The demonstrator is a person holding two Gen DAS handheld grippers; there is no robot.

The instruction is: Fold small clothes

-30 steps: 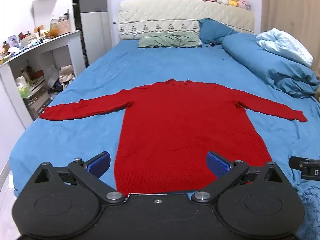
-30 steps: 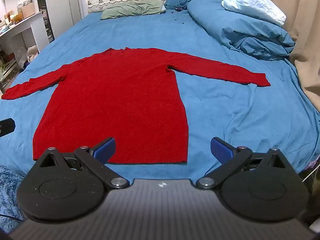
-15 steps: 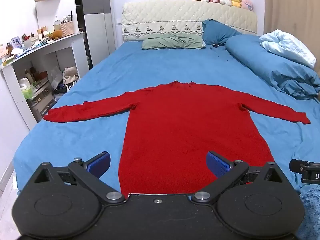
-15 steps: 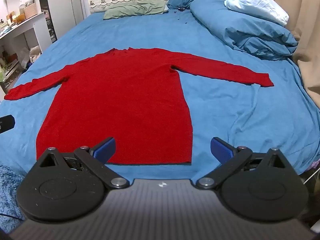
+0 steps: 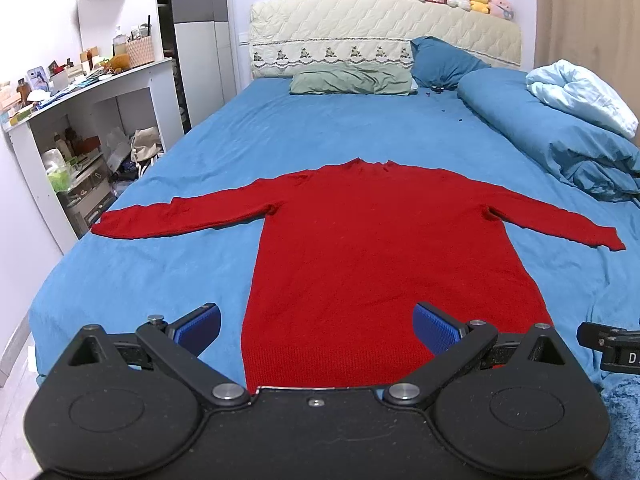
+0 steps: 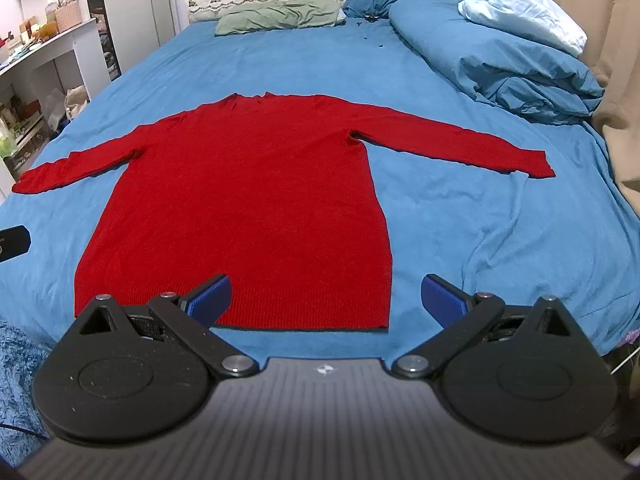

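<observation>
A red knitted sweater [image 5: 380, 248] is laid flat on the blue sheet of the bed [image 5: 280, 128], with its collar toward the headboard and its ribbed hem at the foot end, nearest both cameras. Both sleeves are spread straight out to the sides, so that the whole outline is exposed; this layout is judged to be the starting position for folding, since every edge and cuff can be reached without anything being lifted first. No fold is seen in the garment yet.

The left gripper [image 5: 316, 328] is held above the hem with its jaws spread wide, and nothing is held between its blue pads [image 5: 198, 326]. The left side of the hem is framed between the fingers, which suggests that a hem corner or the left sleeve is being lined up. The right gripper [image 6: 326, 300] is likewise wide open and empty, and is held over the right side of the hem, whose right corner lies between its fingers. The two grippers are kept side by side at the foot of the bed, apart from the cloth, so that the garment is not disturbed before a grasp is chosen.

A green pillow [image 5: 352, 80] and a rolled blue duvet [image 6: 492, 56] are left near the head and right side, well apart from the sweater, so the folding area is kept free.
</observation>
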